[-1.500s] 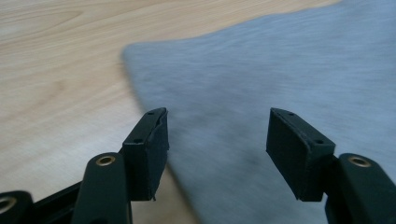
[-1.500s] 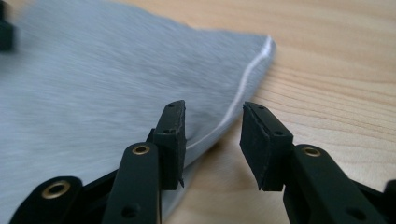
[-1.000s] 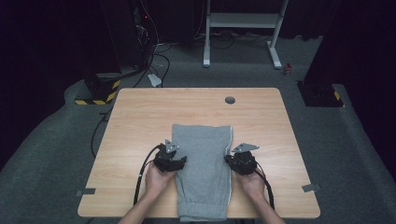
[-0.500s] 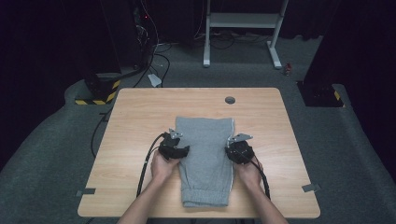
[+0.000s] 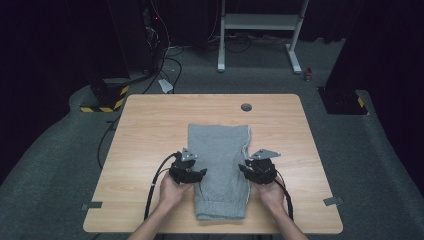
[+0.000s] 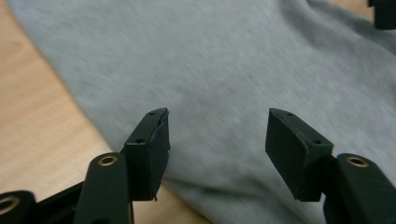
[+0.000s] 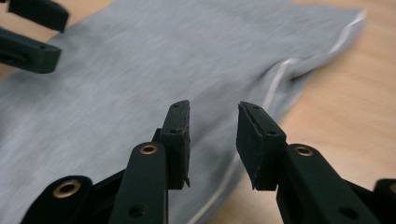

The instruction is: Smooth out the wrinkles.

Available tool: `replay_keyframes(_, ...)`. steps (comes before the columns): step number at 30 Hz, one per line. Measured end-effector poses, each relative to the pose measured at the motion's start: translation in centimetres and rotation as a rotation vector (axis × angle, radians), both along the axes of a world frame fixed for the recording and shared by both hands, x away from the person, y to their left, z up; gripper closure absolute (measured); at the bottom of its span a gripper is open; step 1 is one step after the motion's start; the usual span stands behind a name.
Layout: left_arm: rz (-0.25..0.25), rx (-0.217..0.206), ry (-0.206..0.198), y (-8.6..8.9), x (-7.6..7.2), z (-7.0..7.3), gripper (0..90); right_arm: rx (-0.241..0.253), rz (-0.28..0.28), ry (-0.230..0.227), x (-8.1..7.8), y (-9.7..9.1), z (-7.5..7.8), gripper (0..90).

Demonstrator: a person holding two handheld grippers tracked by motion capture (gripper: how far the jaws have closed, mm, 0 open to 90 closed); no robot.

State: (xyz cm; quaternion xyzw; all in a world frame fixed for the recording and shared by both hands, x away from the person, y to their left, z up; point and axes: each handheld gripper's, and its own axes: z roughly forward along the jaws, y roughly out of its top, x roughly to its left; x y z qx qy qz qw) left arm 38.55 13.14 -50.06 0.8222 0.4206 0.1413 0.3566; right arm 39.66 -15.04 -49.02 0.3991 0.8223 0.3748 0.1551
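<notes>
Trousers [image 5: 220,170], grey and folded into a long strip, lie flat on the middle of the worktop [image 5: 150,130], waistband end toward the person, a pale stripe along the right edge. A second ago the strip ran past the near edge of the worktop with both grippers down on its sides; now its near end sits on the wood, inside the edge, and the whole garment rests a little farther up the worktop. The left gripper [image 5: 192,172] hovers at the strip's left edge, its fingers [image 6: 152,140] wide apart over the cloth with nothing between them. The right gripper [image 5: 252,170] stands at the striped edge; its jaws have just been opening, and its fingers [image 7: 180,130] now show a narrow gap that is empty, the fabric lying free beneath. Both hands have come up slightly off the cloth. Judged from how things lie, the slide onto the worktop looks finished and the garment let go, smooth but for a soft ridge near the far right corner. The next step is probably another fold, which would call for fresh grips on one end of the strip
</notes>
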Motion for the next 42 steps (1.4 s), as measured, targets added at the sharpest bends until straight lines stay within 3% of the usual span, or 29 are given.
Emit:
replay_keyframes(3, 0.005, 0.013, 0.007, 0.0, -0.4, -0.6, 41.9, 0.001, 0.024, 0.033, -0.9, 0.4, -0.8, 66.2)
replay_keyframes(5, 0.018, 0.030, 0.020, 0.1, -0.4, -1.1, 42.9, -0.033, 0.034, 0.043, -1.0, 0.7, -1.4, 66.2)
replay_keyframes(8, 0.021, 0.048, -0.002, 0.0, -0.3, -1.3, 44.2, -0.025, 0.022, 0.050, -1.1, 0.5, -2.0, 67.0)
replay_keyframes(9, 0.014, 0.070, -0.024, -0.1, -0.2, -1.5, 44.5, -0.027, 0.023, 0.043, -1.1, 0.5, -2.1, 67.5)
replay_keyframes(15, 0.035, 0.066, -0.043, 0.0, 1.1, -1.7, 44.4, -0.083, 0.015, -0.024, -0.3, 1.0, -2.5, 67.8)
replay_keyframes(22, 0.056, 0.058, -0.050, -0.1, 1.8, -1.7, 44.4, -0.077, -0.014, -0.009, 0.5, 1.1, -2.4, 63.8)
replay_keyframes(29, 0.042, 0.060, -0.047, 0.0, 1.5, -1.7, 44.1, -0.133, -0.011, -0.035, -0.4, 0.9, -2.3, 56.3)
replay_keyframes(35, 0.020, 0.064, -0.041, 0.1, 0.8, -1.6, 43.8, -0.101, -0.021, 0.012, -0.6, -0.2, -2.3, 51.5)
replay_keyframes(38, 0.007, 0.062, -0.014, 0.1, 0.6, -1.4, 43.4, -0.082, -0.027, 0.042, -0.7, -0.6, -2.2, 49.8)
replay_keyframes(40, 0.011, 0.037, -0.009, 0.3, 0.7, -1.0, 42.0, -0.071, -0.034, 0.049, -0.8, -0.7, -1.9, 49.5)
replay_keyframes(42, 0.033, -0.016, -0.014, 0.8, 0.9, -0.7, 41.5, -0.038, -0.039, 0.039, -0.8, -1.0, -1.5, 49.6)
